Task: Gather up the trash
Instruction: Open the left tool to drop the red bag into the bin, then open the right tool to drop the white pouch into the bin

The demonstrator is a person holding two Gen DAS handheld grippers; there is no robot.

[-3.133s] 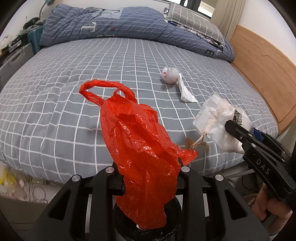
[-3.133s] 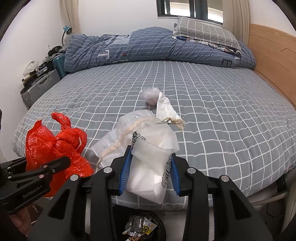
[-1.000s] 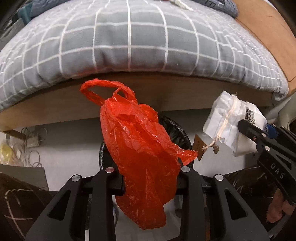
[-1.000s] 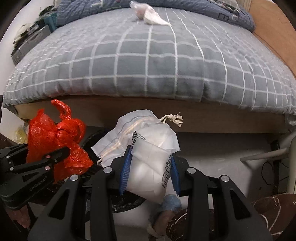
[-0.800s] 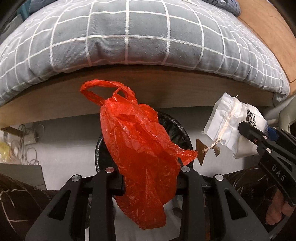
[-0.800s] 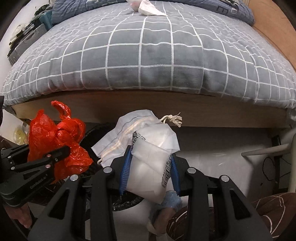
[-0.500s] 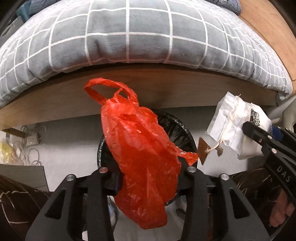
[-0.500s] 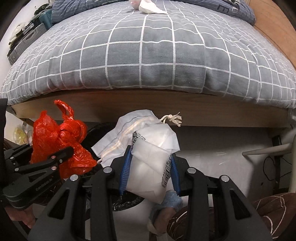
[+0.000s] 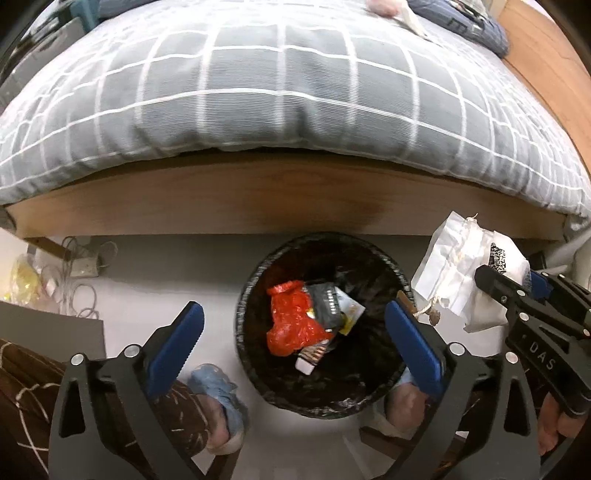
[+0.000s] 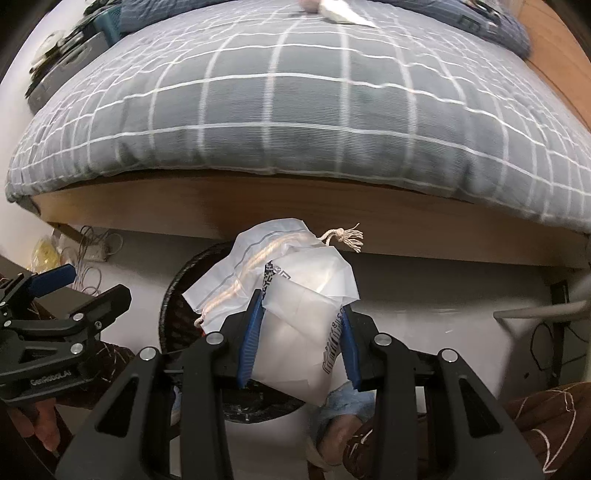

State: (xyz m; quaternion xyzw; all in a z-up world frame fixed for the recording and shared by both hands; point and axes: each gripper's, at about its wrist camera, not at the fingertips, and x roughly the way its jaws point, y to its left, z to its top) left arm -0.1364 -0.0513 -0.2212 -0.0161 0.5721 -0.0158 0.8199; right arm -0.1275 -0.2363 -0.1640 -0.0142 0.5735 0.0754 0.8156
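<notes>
Red bag [image 9: 291,317] in black bin [image 9: 247,295]; white pouch [image 10: 295,295]; grey, white-checked bedspread [image 9: 295,92]; blue-padded tools.

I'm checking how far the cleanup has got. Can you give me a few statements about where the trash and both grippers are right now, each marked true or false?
1. The crumpled red plastic bag lies inside the round black trash bin. True.
2. The left gripper clamps the red bag. False: its jaws are opening, with nothing between them.
3. The right gripper holds a white drawstring pouch. True.
4. The white pouch already sits in the bin. False: it is held above the floor, at the bin's edge.
5. The grey checked bed cover has no trash left on it. False: a white and pink wad of trash lies at its far end.
</notes>
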